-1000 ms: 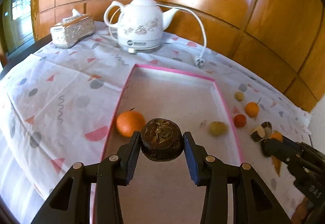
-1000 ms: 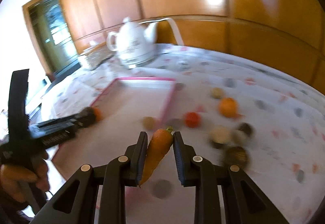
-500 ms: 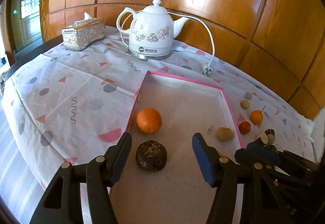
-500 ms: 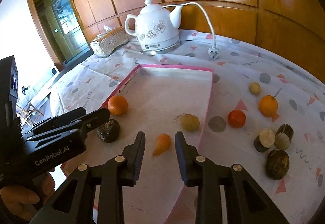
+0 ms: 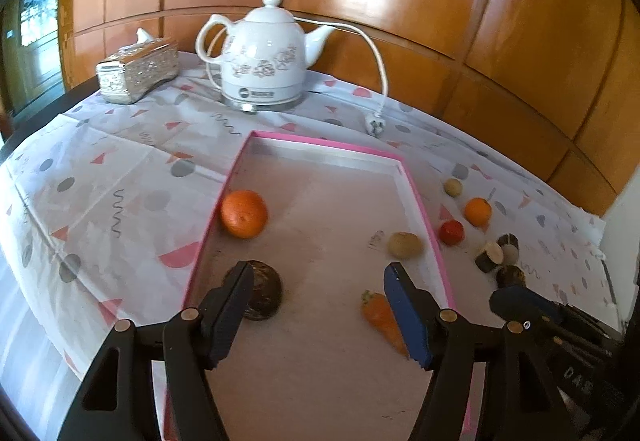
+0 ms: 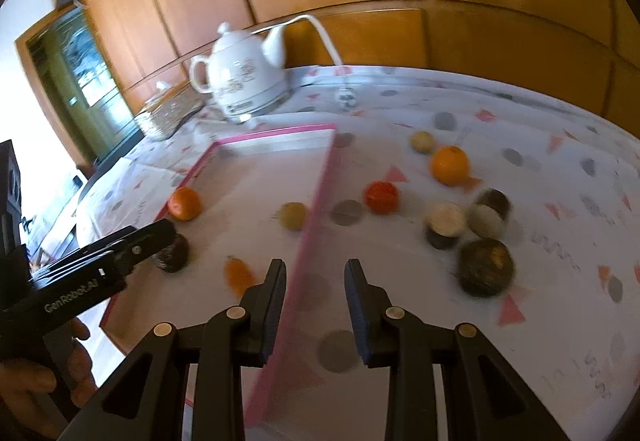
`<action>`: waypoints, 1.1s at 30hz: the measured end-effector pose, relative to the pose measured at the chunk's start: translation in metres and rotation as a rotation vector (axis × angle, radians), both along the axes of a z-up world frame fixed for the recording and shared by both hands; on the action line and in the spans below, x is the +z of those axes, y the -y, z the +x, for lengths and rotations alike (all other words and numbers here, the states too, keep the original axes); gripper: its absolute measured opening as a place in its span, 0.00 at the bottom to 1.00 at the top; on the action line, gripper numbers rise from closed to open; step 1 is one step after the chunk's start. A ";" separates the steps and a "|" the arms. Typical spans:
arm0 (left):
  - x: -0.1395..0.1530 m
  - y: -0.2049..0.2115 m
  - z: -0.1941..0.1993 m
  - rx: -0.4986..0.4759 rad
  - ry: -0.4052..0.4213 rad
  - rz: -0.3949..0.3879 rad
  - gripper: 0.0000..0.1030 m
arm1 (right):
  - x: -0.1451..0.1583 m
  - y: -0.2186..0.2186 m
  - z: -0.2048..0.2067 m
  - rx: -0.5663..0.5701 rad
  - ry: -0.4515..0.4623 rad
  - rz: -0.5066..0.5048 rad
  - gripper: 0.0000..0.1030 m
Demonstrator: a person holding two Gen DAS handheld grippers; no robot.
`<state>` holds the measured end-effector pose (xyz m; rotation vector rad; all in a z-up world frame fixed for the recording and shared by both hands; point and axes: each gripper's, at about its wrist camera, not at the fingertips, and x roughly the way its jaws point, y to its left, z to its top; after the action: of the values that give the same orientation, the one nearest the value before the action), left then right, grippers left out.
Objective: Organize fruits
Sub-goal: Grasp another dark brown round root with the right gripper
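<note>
A pink-rimmed tray (image 5: 320, 141) (image 6: 316, 201) holds an orange (image 5: 243, 213), a dark brown round fruit (image 5: 262, 295), a yellowish fruit (image 5: 404, 245) and a small carrot (image 5: 380, 315) (image 6: 237, 273). My left gripper (image 5: 318, 301) is open and empty above the tray's near part. My right gripper (image 6: 315, 291) is open and empty over the tray's right rim. On the cloth to the right lie a red fruit (image 6: 381, 197), an orange (image 6: 449, 160), a small pale fruit (image 6: 422, 141), a large dark fruit (image 6: 485, 267) and cut dark pieces (image 6: 446, 225).
A white electric kettle (image 5: 266, 55) with its cord and plug (image 5: 375, 125) stands at the back. A silver tissue box (image 5: 136, 71) sits at the back left. Wooden wall panels enclose the table's far side. The table edge runs along the left.
My left gripper opened and left the dark fruit in the tray, then drew back. My right gripper released the carrot into the tray and swung right toward the rim.
</note>
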<state>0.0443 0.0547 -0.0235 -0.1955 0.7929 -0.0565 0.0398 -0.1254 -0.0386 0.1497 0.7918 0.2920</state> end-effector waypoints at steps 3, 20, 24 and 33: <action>0.000 0.007 -0.001 -0.023 0.002 0.004 0.70 | -0.004 0.019 -0.003 -0.051 -0.009 0.005 0.29; -0.002 0.041 -0.003 -0.142 -0.001 0.029 0.71 | -0.027 0.099 -0.011 -0.269 -0.069 -0.006 0.35; -0.004 0.047 -0.003 -0.167 -0.005 0.030 0.71 | -0.032 0.089 0.002 -0.224 -0.076 -0.080 0.47; -0.005 0.053 -0.003 -0.196 -0.011 0.020 0.71 | -0.037 0.071 0.032 -0.161 -0.066 -0.211 0.60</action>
<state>0.0418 0.0015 -0.0284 -0.0986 0.8216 -0.2321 0.0718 -0.1966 -0.0758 0.0245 0.8650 0.0507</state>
